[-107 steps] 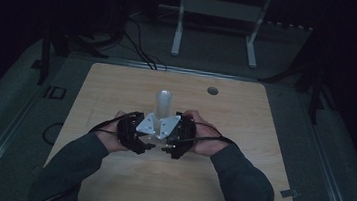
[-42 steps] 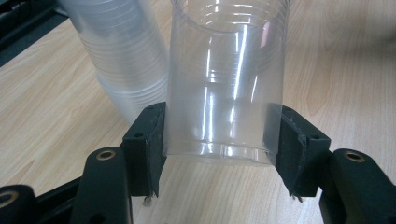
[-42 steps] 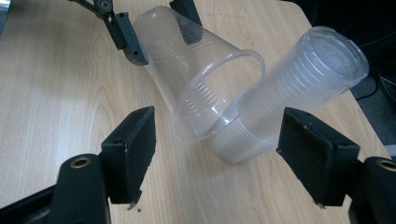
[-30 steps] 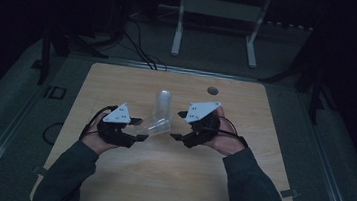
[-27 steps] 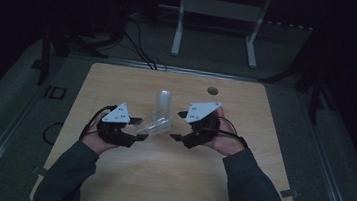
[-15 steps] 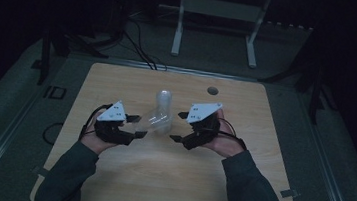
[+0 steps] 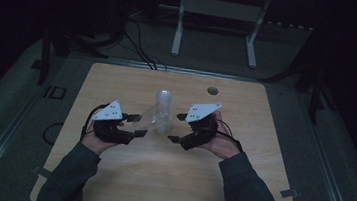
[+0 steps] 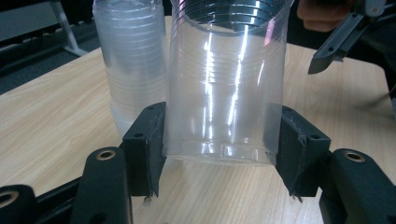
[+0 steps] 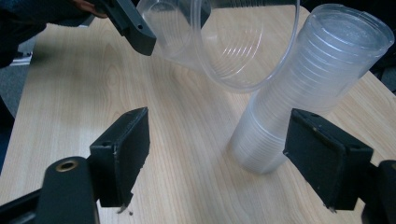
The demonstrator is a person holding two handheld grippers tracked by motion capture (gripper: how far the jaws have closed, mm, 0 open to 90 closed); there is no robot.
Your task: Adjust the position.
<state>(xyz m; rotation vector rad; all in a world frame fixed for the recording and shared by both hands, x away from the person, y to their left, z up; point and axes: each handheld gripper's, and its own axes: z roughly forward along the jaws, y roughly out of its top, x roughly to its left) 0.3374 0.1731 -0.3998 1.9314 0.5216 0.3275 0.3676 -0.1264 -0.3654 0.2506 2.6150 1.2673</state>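
Note:
A tall stack of clear plastic cups (image 7: 163, 110) stands upright at the middle of the wooden table (image 7: 158, 179). My left gripper (image 7: 139, 126) sits just left of the stack, shut on a single clear cup (image 7: 148, 121) that lies sideways off the table. In the left gripper view that cup (image 8: 226, 88) is pinched near its base between the two jaws, with the stack (image 8: 133, 60) behind it. My right gripper (image 7: 175, 127) is open just right of the stack. The right gripper view shows its jaws wide apart around the stack (image 9: 299, 93), not touching it, and the single cup (image 9: 224, 42) above.
A small dark round hole (image 7: 212, 90) lies in the table top at the back right. A white stand (image 7: 216, 9) and cables (image 7: 137, 46) are on the dark floor beyond the table. Bare wood stretches in front of both hands.
Both grippers were together at the stack, then drew apart. A single cup has come off the stack in the left gripper, which has drifted slightly left over the last second.

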